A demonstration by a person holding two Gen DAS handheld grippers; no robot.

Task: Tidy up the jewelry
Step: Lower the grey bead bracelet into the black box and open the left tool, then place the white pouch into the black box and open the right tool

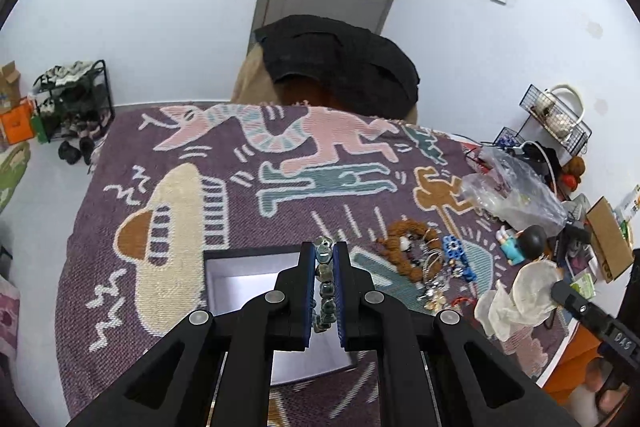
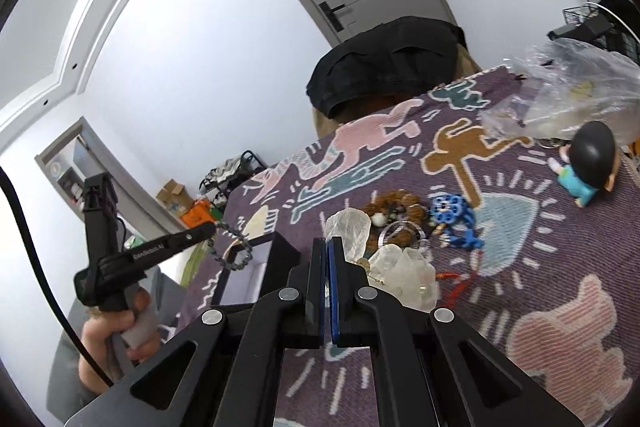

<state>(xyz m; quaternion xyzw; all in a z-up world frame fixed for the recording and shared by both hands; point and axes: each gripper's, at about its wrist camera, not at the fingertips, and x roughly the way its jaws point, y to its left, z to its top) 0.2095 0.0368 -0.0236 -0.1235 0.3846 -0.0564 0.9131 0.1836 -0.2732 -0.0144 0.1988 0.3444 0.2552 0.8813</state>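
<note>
My left gripper is shut on a grey-green bead bracelet and holds it above an open black box with a white inside. In the right wrist view the left gripper is at the left, and the bracelet hangs from its tip over the box. My right gripper is shut with a sheer white pouch at its tip; whether it pinches the pouch is unclear. A jewelry pile with a brown bead bracelet and a blue piece lies to the right.
A patterned purple cloth covers the table. A clear plastic bag, a doll in blue and a cardboard box sit at the right edge. A chair with a black garment stands behind the table.
</note>
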